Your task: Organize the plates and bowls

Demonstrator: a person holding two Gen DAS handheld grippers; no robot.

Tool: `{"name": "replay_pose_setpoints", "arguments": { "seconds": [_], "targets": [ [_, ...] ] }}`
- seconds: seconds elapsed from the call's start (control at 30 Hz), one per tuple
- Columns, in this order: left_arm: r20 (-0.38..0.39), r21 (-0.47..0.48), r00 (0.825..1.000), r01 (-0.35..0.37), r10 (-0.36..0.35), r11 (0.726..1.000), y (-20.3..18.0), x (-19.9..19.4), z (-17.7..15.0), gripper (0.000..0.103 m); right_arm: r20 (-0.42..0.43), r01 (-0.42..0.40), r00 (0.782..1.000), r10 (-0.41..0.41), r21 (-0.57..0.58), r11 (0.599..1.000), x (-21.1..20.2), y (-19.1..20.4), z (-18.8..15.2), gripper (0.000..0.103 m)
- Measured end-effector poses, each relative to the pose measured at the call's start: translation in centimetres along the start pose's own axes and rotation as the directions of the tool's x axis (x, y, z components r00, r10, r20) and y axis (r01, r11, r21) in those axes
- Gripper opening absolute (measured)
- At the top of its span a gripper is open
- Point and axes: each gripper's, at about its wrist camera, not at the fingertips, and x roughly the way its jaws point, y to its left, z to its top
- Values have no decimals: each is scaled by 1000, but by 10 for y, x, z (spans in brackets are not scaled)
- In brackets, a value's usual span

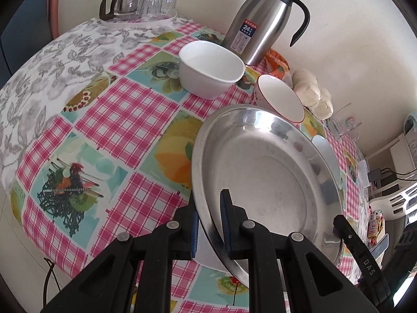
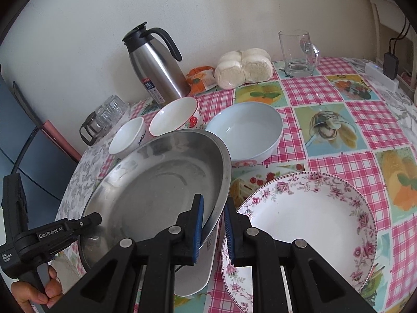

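A: Since the wide round stainless-steel plate (image 1: 263,172) was too broad for one clamp, why was it held from both sides?

B: So it stayed balanced. On the steel plate's left rim the left gripper (image 1: 211,230) had its blue pads closed on the metal edge; on the right rim the right gripper (image 2: 212,230) was clamped the same way. The steel plate hung tilted above the table, over a plain white plate (image 2: 198,274) directly beneath it.

A: And that one beneath it?

B: I judged it the stacking base, metal going on top.

A: What sat around the steel plate?

B: Behind its left part, a small white bowl (image 1: 209,69); behind its far rim, a red-rimmed strawberry bowl (image 2: 174,117); behind its right rim, a large pale-blue bowl (image 2: 246,130); just to its right, a round flower-bordered china plate (image 2: 302,229), probably awaiting stacking.

A: Any risk?

B: The thin rim might have slipped.
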Motion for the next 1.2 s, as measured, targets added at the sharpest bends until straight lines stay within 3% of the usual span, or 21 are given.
{"name": "replay_pose_setpoints", "arguments": {
  "seconds": [0.67, 1.2],
  "targets": [
    [-143, -60, 989, -35, 26, 998, 17, 26, -6, 16, -85, 69, 993, -77, -104, 992, 22, 6, -11, 17],
    [-173, -87, 985, -17, 1, 996, 23, 28, -10, 16, -136, 88, 985, -102, -108, 990, 25, 6, -18, 17]
  ]
}}
